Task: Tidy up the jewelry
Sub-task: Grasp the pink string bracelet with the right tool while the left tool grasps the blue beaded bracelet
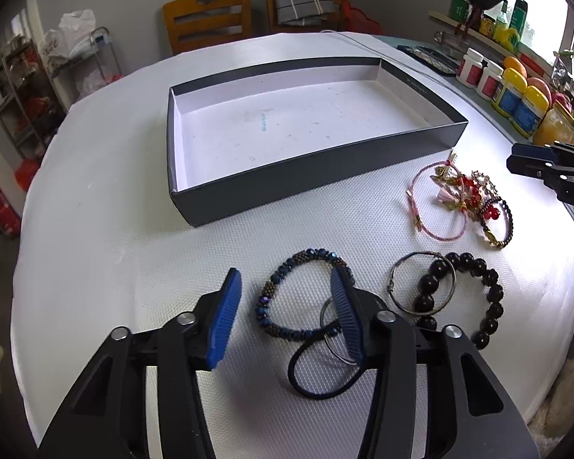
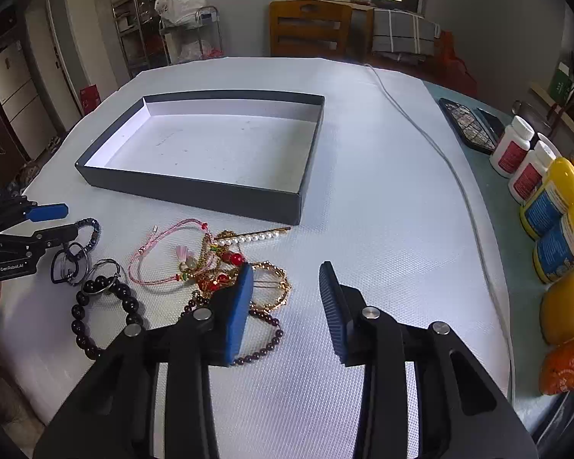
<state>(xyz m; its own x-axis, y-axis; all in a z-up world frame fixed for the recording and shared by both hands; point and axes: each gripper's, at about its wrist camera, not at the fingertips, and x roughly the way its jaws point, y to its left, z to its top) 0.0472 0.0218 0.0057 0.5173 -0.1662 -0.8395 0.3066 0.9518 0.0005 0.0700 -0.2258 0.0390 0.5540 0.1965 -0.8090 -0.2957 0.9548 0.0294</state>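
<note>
Honestly, both claws, left claw (image 1: 283,306) and right claw (image 2: 287,306), hung part-open and empty; I risked snagging the tangled gold-and-red charm bracelets (image 2: 225,267).

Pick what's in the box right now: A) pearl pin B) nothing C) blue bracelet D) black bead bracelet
B: the box shows only its bare white floor; the pearl pin, blue bracelet and black bead bracelet all lie on the table.
</note>
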